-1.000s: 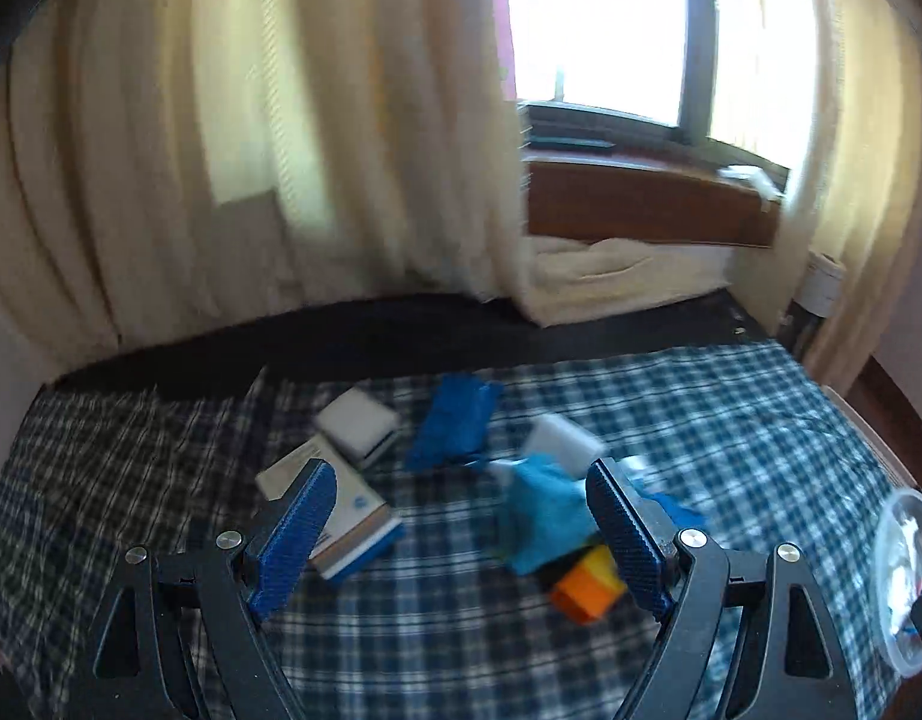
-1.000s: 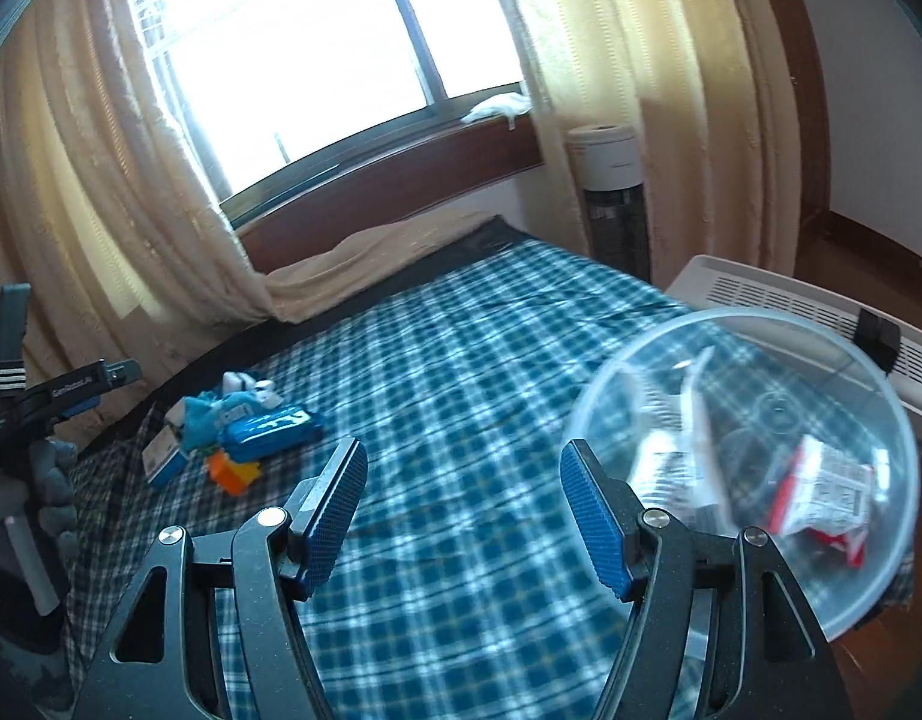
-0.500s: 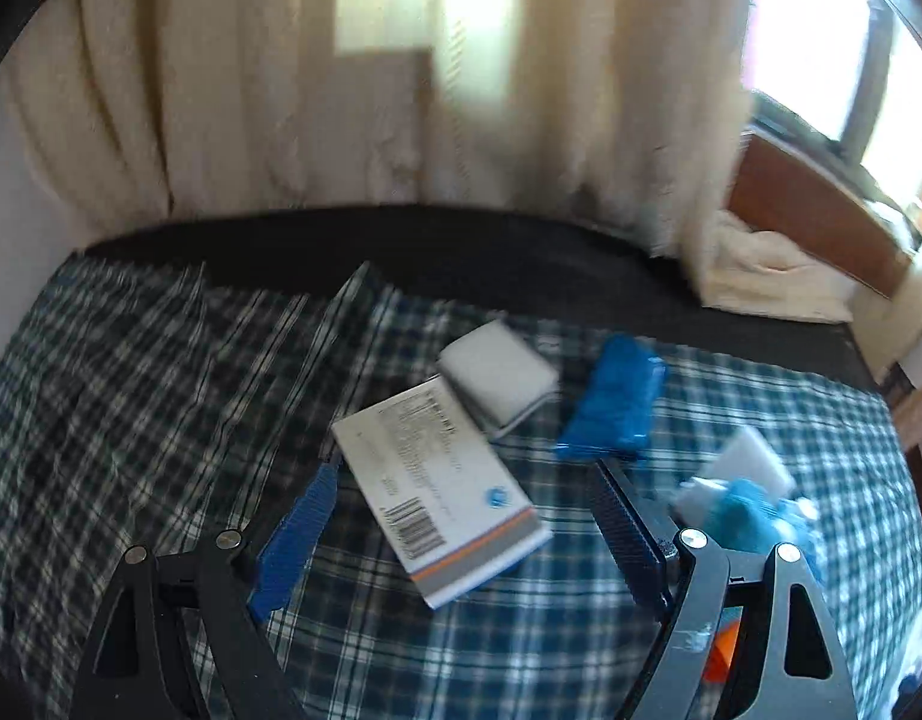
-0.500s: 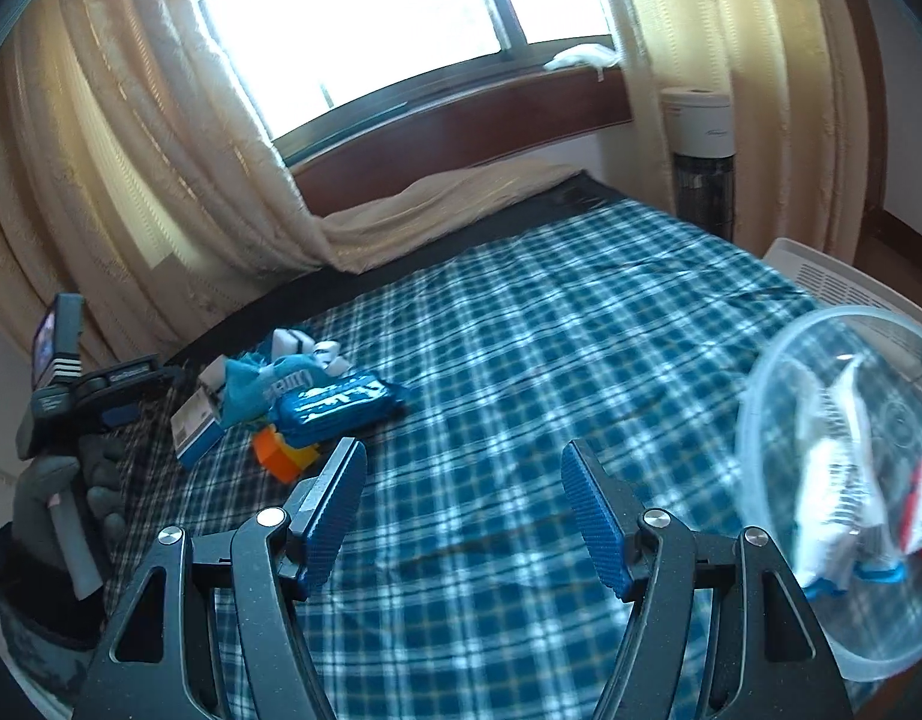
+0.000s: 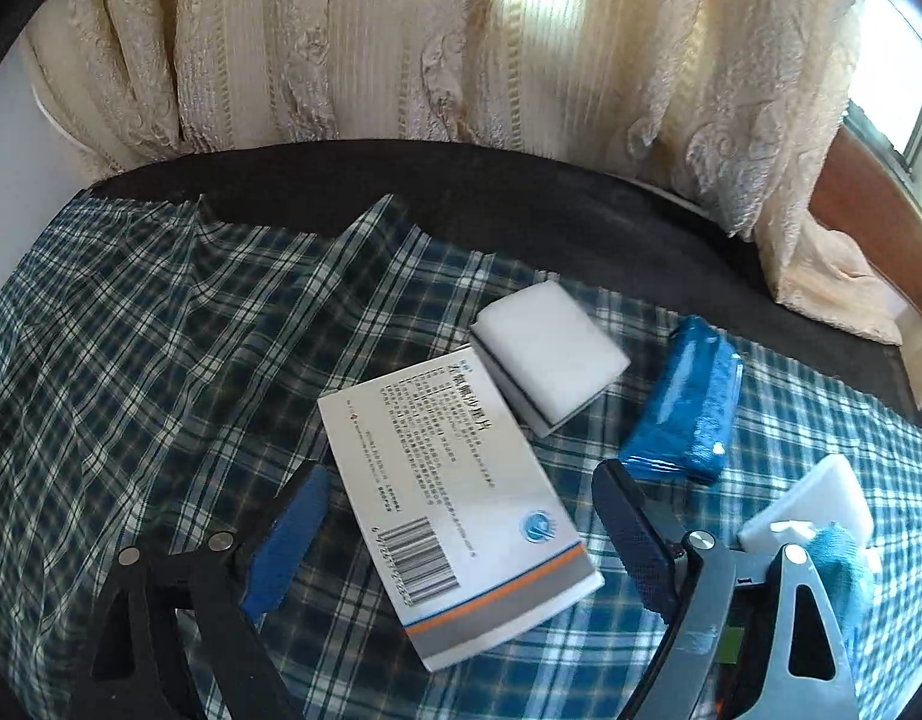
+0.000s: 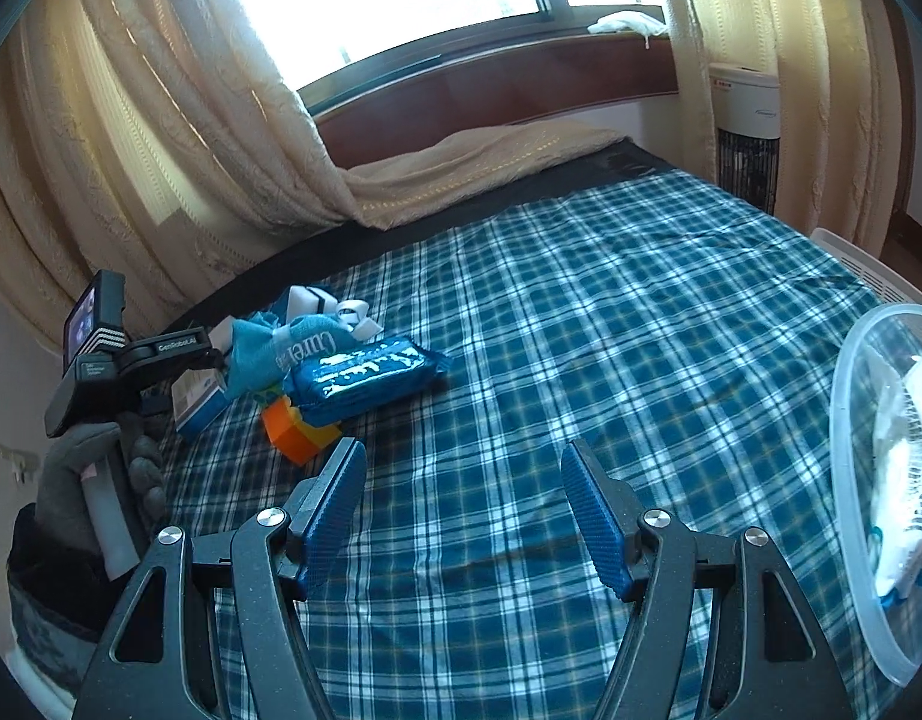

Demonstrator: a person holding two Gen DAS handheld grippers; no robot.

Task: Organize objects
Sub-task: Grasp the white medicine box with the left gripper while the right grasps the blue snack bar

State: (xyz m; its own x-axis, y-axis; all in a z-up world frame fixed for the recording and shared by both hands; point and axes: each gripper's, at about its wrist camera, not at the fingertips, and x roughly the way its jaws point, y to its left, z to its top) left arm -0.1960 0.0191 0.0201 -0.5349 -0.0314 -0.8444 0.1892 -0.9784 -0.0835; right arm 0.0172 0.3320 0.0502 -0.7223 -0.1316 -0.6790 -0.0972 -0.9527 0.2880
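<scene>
Above the white box (image 5: 455,510), left gripper (image 5: 461,534) tilts down (jaws just widened, astride it).

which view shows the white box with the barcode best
The left wrist view. The white box with the barcode lies flat on the plaid bedspread, its whole printed top visible between the open left gripper jaws. The right wrist view shows only one end of it, behind the pile.

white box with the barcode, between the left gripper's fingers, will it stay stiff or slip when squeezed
The white box is probably thin card: flat faces and crisp edges suggest it holds shape but may dent under a hard squeeze. Its printed surface looks smooth, so it could slip. It lies flat on the soft plaid bedcover, so pushing may bunch the fabric.
</scene>
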